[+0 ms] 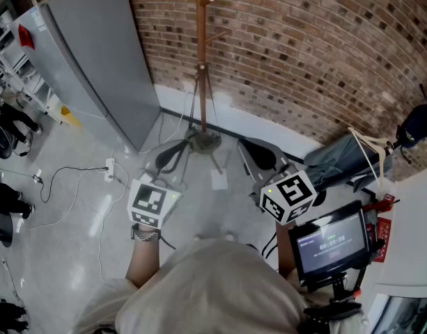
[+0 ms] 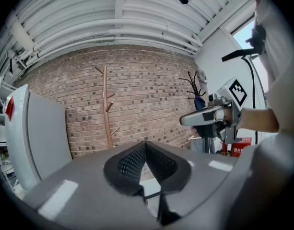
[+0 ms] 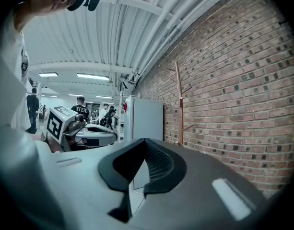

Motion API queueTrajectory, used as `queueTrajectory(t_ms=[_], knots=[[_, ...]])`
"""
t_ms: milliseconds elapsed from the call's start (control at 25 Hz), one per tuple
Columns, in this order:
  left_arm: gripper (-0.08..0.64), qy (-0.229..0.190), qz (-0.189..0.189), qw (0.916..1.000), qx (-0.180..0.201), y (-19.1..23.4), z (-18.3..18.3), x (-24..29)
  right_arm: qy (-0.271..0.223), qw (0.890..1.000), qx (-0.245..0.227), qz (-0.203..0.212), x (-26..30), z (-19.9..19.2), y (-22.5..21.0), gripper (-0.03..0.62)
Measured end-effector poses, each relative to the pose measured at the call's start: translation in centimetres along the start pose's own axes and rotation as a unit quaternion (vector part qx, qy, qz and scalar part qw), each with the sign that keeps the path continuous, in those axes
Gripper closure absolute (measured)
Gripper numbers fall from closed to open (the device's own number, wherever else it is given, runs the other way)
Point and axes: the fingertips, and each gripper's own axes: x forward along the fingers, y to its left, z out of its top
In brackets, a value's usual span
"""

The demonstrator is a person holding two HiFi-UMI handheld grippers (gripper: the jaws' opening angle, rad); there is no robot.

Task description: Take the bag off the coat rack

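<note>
The brick wall (image 1: 304, 40) is standing behind the wooden coat rack (image 1: 200, 54). A big gray cabinet (image 1: 95, 61) is leaning to the left of that rack. The wooden rack's pegs are holding nothing.

Far to the right of the wooden rack, a thin black rack (image 2: 191, 83) is poking up. A dark blue thing (image 1: 416, 125) is hanging on it. I am guessing this is the bag, but it is too small to be sure. A small screen (image 1: 330, 245) is glowing low down to the right of the wooden rack.

The left gripper (image 2: 147, 150) and the right gripper (image 3: 146, 147) are both pointing toward the wooden rack, well apart from it. Each one's jaws are pressed together, with nothing between them.

What could go wrong? The grippers are facing the bare rack, so the person could be going to the wrong one. The jaws are closed, so they would just be bumping the bag's strap until they open. Pulling the bag sideways, not up, could be tipping the thin rack over. A cord (image 1: 74, 179) is lying on the floor to the left of the wooden rack, and feet could be catching on it.

Counting: one wall, one cabinet, two racks, one screen, two grippers, one blue bag, one cord.
</note>
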Motion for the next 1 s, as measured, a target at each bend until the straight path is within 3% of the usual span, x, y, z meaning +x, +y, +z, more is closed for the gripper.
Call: queueTrajectory(t_ms=[400, 560, 1000], knots=[[0.561, -0.004, 0.0, 0.9999, 0.01, 0.8, 0.2, -0.5, -0.011, 1.0, 0.01, -0.001, 0.5, 0.4, 0.5, 0.591], [0.56, -0.004, -0.016, 0.9997, 0.017, 0.4, -0.7, -0.7, 0.0, 1.0, 0.007, -0.006, 1.1, -0.1, 1.3, 0.591], [0.56, -0.008, -0.042, 0.9991, -0.002, 0.8, -2.5, -2.9, 0.022, 0.999, 0.031, -0.01, 1.3, -1.8, 5.0, 0.591]])
